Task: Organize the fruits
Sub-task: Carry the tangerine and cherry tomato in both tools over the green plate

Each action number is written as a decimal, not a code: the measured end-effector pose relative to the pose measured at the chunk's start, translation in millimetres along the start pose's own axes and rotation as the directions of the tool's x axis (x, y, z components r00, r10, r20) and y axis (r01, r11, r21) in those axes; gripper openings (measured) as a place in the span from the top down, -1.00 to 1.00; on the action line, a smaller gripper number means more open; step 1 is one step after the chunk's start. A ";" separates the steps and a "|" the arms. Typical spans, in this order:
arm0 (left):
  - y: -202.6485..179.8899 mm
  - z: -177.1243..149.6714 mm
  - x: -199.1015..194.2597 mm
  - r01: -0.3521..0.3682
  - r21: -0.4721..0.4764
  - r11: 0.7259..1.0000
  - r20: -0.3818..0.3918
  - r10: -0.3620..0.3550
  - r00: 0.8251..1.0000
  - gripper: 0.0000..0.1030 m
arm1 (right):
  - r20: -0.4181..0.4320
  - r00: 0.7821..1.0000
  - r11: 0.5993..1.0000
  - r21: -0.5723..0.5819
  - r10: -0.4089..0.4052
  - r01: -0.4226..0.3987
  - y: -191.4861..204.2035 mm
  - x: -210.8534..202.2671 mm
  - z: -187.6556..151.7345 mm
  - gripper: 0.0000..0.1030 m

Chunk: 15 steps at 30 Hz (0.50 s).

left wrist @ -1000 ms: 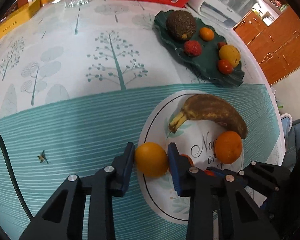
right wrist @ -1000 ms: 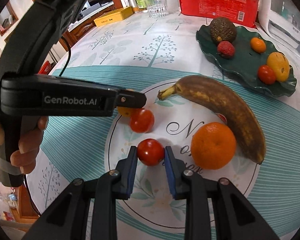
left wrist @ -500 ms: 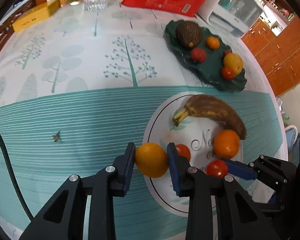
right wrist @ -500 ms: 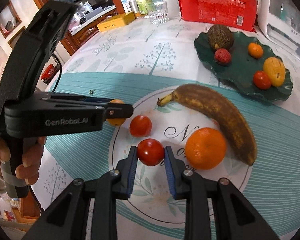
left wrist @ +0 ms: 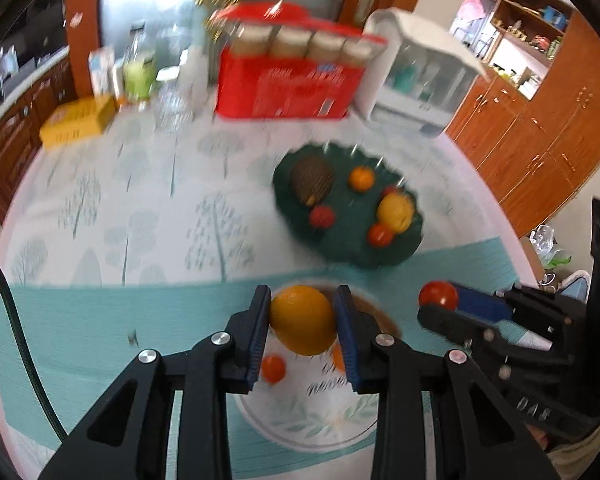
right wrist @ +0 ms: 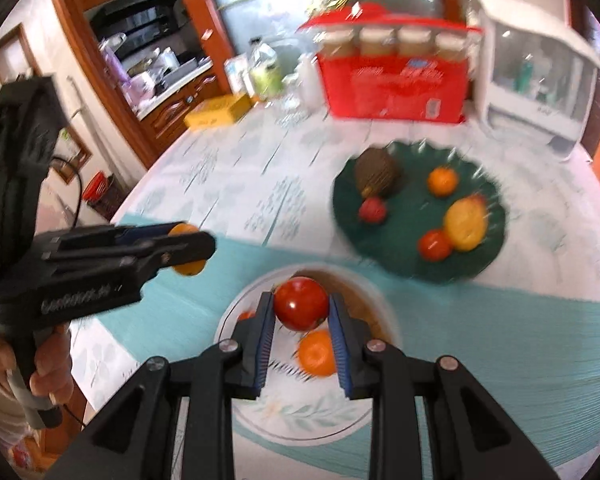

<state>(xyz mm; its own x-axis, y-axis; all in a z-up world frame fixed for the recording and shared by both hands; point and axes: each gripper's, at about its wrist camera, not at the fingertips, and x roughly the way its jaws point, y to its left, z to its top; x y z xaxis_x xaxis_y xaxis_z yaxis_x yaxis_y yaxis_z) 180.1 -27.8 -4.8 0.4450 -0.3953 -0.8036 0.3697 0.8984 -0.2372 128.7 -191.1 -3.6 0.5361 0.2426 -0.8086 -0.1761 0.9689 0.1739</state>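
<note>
My left gripper (left wrist: 302, 326) is shut on an orange (left wrist: 303, 325) and holds it high above the white plate (left wrist: 300, 432). My right gripper (right wrist: 301, 312) is shut on a red tomato (right wrist: 301, 307), also lifted above the white plate (right wrist: 300, 428). A small tomato (left wrist: 273, 368) and an orange (right wrist: 318, 352) lie on the plate; the banana is mostly hidden behind the held fruit. The dark green leaf plate (left wrist: 340, 236) beyond holds an avocado (left wrist: 312, 181), a small orange, a yellow fruit, a tomato and a strawberry. It also shows in the right wrist view (right wrist: 404, 256).
At the table's far side stand a red carton (left wrist: 288, 84), a white box with clear doors (left wrist: 420, 80), a glass (left wrist: 172, 104), bottles and a yellow box (left wrist: 78, 122). A black cable (left wrist: 16, 332) runs at the left. Wooden cabinets (left wrist: 540, 128) stand right.
Both grippers have risen well above the white plate with their fruit still gripped, and both views have tilted up toward the green plate and the room.
</note>
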 end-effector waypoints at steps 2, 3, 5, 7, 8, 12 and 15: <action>-10.4 13.3 -7.9 -0.003 0.016 1.000 0.026 0.002 1.000 0.40 | 0.028 0.999 1.000 0.008 -0.018 0.017 -8.7 -12.7 15.9 0.48; -16.9 23.2 -12.2 -0.011 0.026 1.000 0.041 0.010 0.999 0.40 | 0.046 0.999 1.000 0.012 -0.027 0.026 -13.5 -20.6 25.1 0.48; -26.6 40.6 -16.2 -0.014 0.033 0.999 0.058 0.012 0.998 0.40 | 0.077 0.996 0.999 0.017 -0.040 0.038 -20.7 -32.2 42.4 0.48; -32.4 57.0 -17.4 -0.009 0.034 0.999 0.071 0.006 0.997 0.40 | 0.104 0.993 0.998 0.017 -0.062 0.060 -27.4 -42.8 59.6 0.48; -35.3 65.6 -17.9 -0.010 0.038 0.999 0.080 0.007 0.997 0.40 | 0.119 0.990 0.997 0.019 -0.072 0.071 -30.9 -47.3 68.5 0.48; -48.6 100.1 -18.8 -0.033 0.057 0.998 0.127 0.025 0.992 0.40 | 0.173 0.979 0.994 0.041 -0.111 0.105 -47.8 -60.5 99.7 0.48; -53.1 122.8 -10.8 -0.031 0.050 0.998 0.130 0.024 0.991 0.40 | 0.190 0.973 0.990 0.067 -0.133 0.123 -62.5 -58.8 120.8 0.48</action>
<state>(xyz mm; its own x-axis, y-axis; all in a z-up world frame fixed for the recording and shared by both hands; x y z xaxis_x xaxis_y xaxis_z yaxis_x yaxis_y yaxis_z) 255.9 -94.8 83.5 0.5565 -0.3948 -0.7310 0.3961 0.8995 -0.1843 208.0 -260.0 101.0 0.7019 0.1161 -0.7028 -0.0535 0.9924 0.1105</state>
